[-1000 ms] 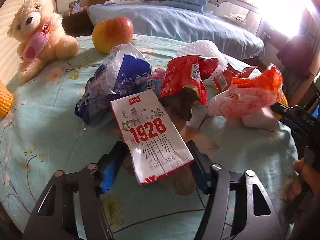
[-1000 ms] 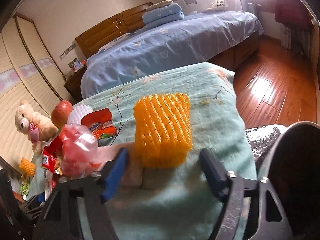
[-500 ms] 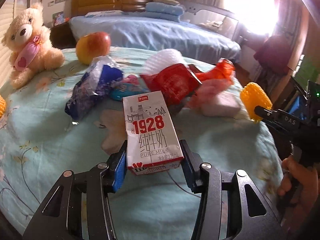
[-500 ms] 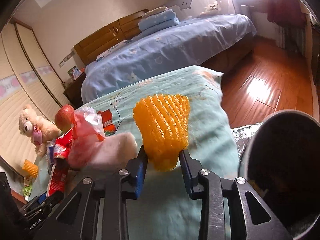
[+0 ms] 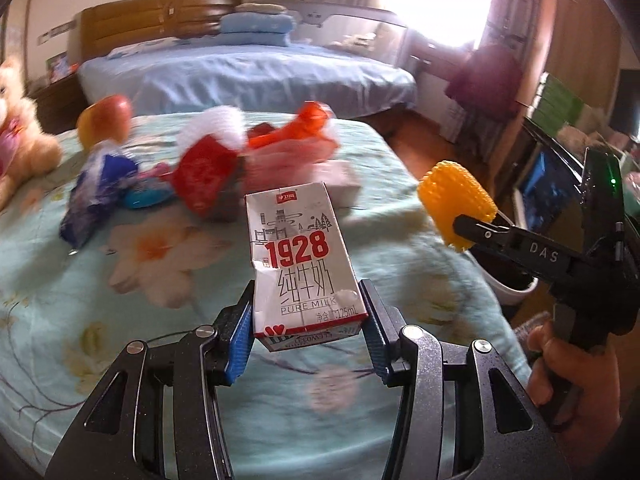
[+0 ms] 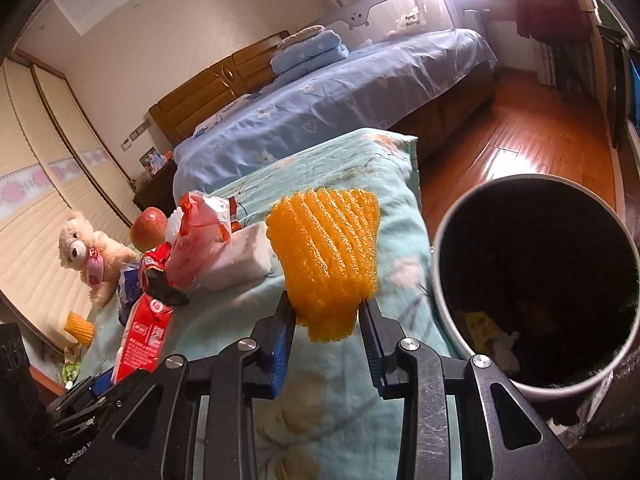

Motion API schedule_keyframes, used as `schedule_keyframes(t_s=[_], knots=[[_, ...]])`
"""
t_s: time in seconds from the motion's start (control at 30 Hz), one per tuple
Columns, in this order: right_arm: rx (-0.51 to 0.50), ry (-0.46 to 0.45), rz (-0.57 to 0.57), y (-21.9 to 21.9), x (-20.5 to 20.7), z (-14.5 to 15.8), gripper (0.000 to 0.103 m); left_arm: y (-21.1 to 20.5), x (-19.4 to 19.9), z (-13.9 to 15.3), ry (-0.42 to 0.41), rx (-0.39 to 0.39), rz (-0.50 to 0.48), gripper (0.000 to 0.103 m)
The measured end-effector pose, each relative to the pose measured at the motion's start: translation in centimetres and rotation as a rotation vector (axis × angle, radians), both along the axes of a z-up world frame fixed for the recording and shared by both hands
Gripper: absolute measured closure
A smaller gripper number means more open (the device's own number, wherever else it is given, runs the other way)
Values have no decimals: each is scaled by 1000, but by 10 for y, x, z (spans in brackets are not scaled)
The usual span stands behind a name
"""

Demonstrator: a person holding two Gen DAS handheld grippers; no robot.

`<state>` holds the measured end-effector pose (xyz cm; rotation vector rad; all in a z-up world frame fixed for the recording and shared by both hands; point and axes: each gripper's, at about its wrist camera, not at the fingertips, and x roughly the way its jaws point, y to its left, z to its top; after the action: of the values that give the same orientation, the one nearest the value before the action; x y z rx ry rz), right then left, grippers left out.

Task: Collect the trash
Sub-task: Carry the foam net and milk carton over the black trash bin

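Bedroom with wooden floor; floral teal cover (image 5: 120,300) spread over the bench, blue bed (image 6: 340,96) behind. Milk carton (image 5: 300,264) marked 1928 pinched low down between blue pads of left gripper (image 5: 306,334), jaws closed partway onto it, carton raised off the cover. Orange foam net (image 6: 326,264) squeezed at its lower end in right gripper (image 6: 326,340), jaws narrowed around it, held just beside the open dark bin (image 6: 452,320). Further back on the cover: red wrapper (image 5: 204,172), pink bag (image 6: 196,236), blue wrapper (image 5: 96,196). Beyond those, apple (image 6: 149,222) and teddy bear (image 6: 86,252). Hand (image 5: 576,384) gripping the right gripper's handle.
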<state>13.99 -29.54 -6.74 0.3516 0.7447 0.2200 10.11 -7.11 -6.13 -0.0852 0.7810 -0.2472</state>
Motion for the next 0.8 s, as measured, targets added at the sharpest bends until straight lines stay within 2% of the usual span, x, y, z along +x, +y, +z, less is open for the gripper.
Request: schedule_keyframes(t_s=[0.43,0.8], knots=[[1,-14,-95,-47,-28,3,71,-62,3,7,-4,25,-144,56],[-1,-9,-150,-74,-39,2,71,-94,17,5,12,35,-204,56]])
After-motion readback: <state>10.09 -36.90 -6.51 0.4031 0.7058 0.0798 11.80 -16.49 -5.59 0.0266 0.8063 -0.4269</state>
